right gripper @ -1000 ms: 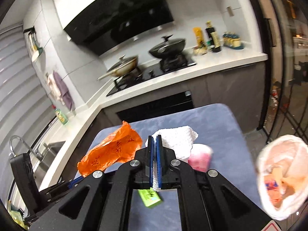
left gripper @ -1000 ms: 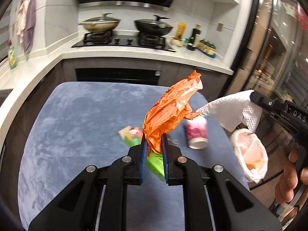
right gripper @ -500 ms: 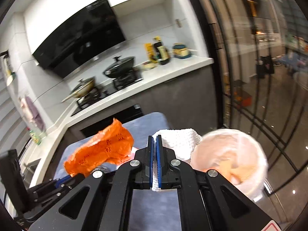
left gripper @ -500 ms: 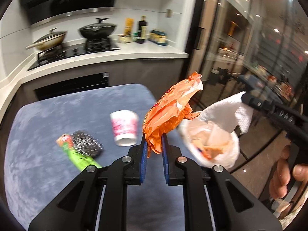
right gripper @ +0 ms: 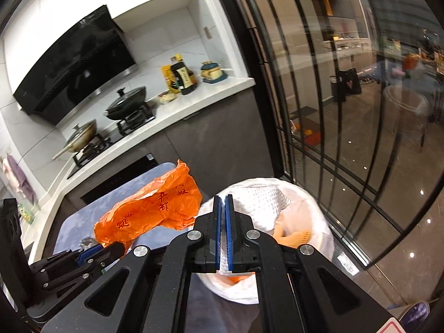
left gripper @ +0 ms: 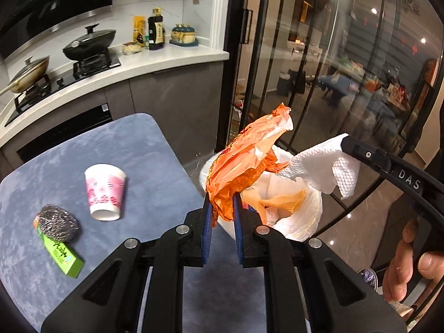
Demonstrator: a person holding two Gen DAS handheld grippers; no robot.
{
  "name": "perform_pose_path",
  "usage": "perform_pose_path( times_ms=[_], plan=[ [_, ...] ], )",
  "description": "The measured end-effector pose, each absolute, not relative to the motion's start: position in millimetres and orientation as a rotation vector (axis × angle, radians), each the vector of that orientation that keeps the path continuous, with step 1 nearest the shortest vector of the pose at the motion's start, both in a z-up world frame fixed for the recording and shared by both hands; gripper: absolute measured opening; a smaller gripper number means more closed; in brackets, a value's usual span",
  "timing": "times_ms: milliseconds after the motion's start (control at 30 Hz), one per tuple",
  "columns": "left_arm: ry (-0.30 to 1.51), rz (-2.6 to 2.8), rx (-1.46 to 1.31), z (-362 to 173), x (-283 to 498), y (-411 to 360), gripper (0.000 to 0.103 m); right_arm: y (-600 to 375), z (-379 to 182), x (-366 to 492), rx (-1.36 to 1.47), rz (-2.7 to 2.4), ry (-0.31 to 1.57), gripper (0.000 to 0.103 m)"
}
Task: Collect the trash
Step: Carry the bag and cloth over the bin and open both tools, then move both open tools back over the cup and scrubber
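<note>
My left gripper (left gripper: 222,197) is shut on a crumpled orange plastic bag (left gripper: 244,163) and holds it over the near rim of a trash bin lined with a white bag (left gripper: 294,216), just off the table's right edge. My right gripper (right gripper: 222,202) is shut on a white paper towel (right gripper: 260,199) above the same bin (right gripper: 313,211). In the left wrist view the right gripper (left gripper: 344,144) comes in from the right with the towel (left gripper: 322,163). The orange bag also shows in the right wrist view (right gripper: 155,211). Orange scraps lie inside the bin.
On the blue-grey table (left gripper: 155,149) lie a pink-and-white paper cup (left gripper: 104,191) on its side, a steel wool ball (left gripper: 57,223) and a green packet (left gripper: 62,256). Glass sliding doors (left gripper: 319,69) stand right behind the bin. The kitchen counter with a hob (left gripper: 83,66) lies beyond the table.
Both grippers have swung right from above the table to above the bin, each still holding its item. The cup, steel wool and packet now lie to the left.
</note>
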State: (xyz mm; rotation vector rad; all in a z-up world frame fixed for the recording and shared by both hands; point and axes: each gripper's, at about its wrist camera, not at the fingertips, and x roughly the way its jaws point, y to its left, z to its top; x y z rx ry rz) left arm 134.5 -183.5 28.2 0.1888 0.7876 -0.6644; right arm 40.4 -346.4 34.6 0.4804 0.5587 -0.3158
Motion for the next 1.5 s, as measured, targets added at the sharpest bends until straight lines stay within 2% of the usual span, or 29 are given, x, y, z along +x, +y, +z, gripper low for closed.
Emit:
perform_pose_path(
  times_ms=[633, 700, 767, 867, 1100, 1233, 1500],
  plan=[
    [0.862, -0.667, 0.255, -5, 141, -223, 0.016, -365, 11, 48, 0.524, -0.342, 0.601, 0.004],
    [0.853, -0.67, 0.252, -5, 141, -223, 0.021, -366, 10, 49, 0.524, -0.34, 0.603, 0.007],
    [0.835, -0.66, 0.253, -4, 140, -224, 0.037, -366, 10, 49, 0.524, -0.346, 0.593, 0.012],
    [0.805, -0.65, 0.263, -1, 138, -224, 0.045, -366, 10, 49, 0.531, -0.342, 0.589, 0.015],
    [0.804, -0.634, 0.254, 0, 141, -219, 0.047, -361, 14, 50, 0.524, -0.328, 0.582, 0.02],
    [0.795, -0.621, 0.246, 2, 141, -214, 0.053, -355, 17, 51, 0.506, -0.326, 0.578, 0.025],
    [0.789, -0.597, 0.228, 8, 143, -200, 0.054, -341, 24, 54, 0.48, -0.318, 0.566, 0.034]
  ],
)
